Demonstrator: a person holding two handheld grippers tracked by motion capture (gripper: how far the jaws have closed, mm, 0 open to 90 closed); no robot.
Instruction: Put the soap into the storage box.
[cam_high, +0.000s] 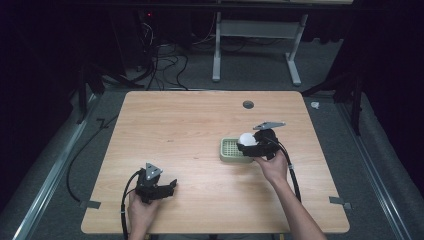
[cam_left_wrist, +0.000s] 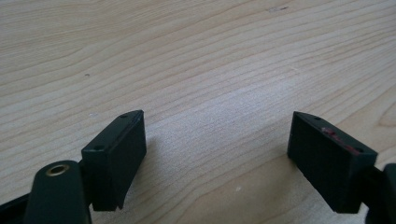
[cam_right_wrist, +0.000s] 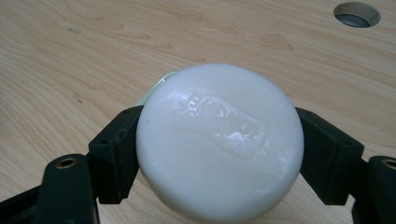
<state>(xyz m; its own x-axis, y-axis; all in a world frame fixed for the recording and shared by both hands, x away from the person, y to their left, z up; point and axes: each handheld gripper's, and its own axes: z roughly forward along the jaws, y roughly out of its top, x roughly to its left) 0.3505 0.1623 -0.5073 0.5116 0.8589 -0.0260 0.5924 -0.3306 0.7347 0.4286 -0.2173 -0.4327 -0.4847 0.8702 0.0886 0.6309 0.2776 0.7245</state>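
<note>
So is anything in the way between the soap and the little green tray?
Nothing visible is. The right gripper holds the white soap right over the green tray, whose grid looks bare from the high view.

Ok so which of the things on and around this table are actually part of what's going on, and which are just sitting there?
In use:
- white soap bar, clamped in the right claw
- green slotted soap dish, beside and partly under the soap
- right hand

Lying about:
- left claw, open over bare wooden table
- cable hole
- floor cables
- grey metal stand
</note>
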